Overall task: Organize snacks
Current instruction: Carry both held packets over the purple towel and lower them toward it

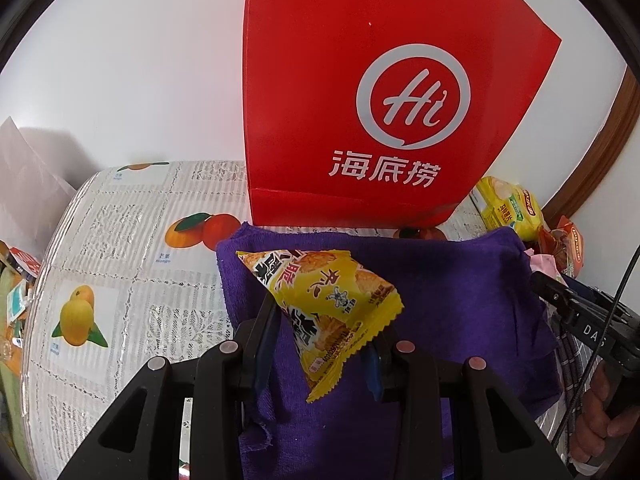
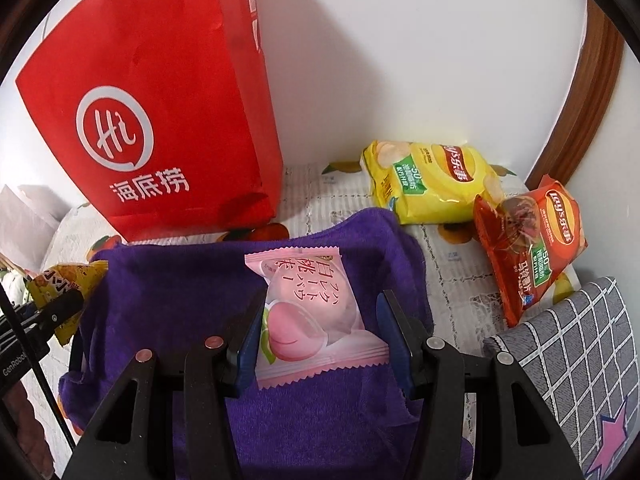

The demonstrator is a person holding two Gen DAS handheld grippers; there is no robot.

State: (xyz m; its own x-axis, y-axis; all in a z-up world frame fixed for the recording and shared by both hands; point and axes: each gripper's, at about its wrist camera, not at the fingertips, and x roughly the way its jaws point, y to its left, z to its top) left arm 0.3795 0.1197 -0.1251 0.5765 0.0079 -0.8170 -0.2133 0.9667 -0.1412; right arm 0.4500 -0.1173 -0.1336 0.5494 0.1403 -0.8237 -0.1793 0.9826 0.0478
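- Left wrist view: the left gripper (image 1: 324,344) is clenched on a small yellow crinkled-foil snack packet (image 1: 324,304), pinched across its lower half, with the packet's top corners fanning out above the fingers. It hangs over the purple terry towel (image 1: 460,300), on the towel's left half.
- Right wrist view: the right gripper (image 2: 320,344) has a pink peach-printed pillow packet (image 2: 312,316) between its blue pads. The left pad presses the packet's edge; the right pad appears to stand a little clear of it, so I judge the hold light, more cradled than squeezed. This packet sits over the middle of the purple terry towel (image 2: 180,288).
- Behind the towel stands a tall red paper bag with a white logo (image 2: 160,120), touching or nearly touching the towel's far edge.
- To the right of the towel lie a yellow crisp bag (image 2: 432,184) and an orange-red crisp bag (image 2: 532,248), just beside each other on the fruit-printed tablecloth (image 1: 120,248).
- Handling, as I judge it: both small packets look very light, with slick film that can slide out of a weak pinch. The pink one looks air-puffed with a soft filling, so a hard squeeze could burst or crush it; a crimped end seal is the safer place to grip.
- The crisp bags look light, puffy and brittle inside; a top seam would suit better than the belly.
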